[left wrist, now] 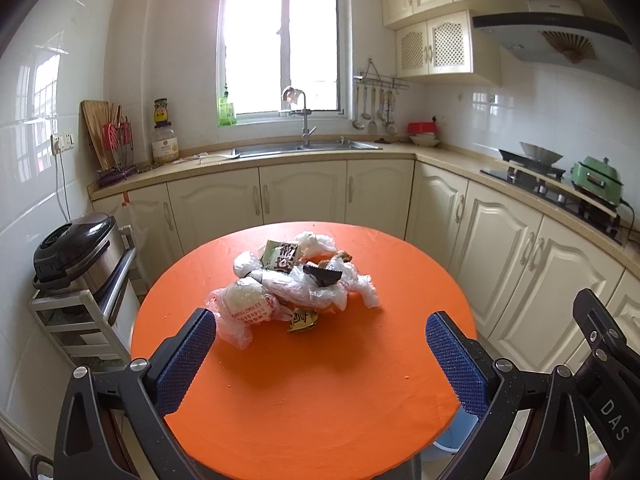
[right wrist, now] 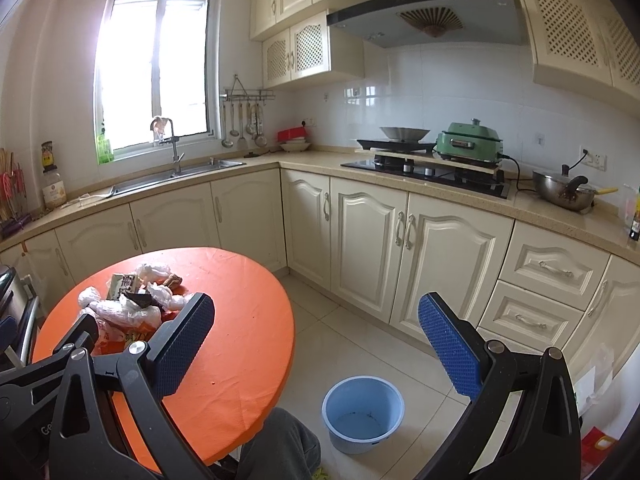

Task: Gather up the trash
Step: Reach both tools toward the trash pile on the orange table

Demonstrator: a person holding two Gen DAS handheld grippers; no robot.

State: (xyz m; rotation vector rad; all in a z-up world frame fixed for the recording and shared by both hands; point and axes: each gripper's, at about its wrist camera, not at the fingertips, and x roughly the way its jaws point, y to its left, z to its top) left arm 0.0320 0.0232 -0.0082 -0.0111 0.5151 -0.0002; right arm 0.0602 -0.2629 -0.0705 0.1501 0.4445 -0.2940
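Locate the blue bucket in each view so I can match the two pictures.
Left wrist: only a sliver of the blue bucket shows, low right, under the edge of the orange table beside the right finger.
Right wrist: the bucket stands in full view on the floor, bottom centre, right of the table, with nothing but specks inside.
Shared landmark: the trash pile on the table.

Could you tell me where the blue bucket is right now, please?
In the right wrist view, the blue bucket stands on the tiled floor, to the right of the orange table and below the open right claw.
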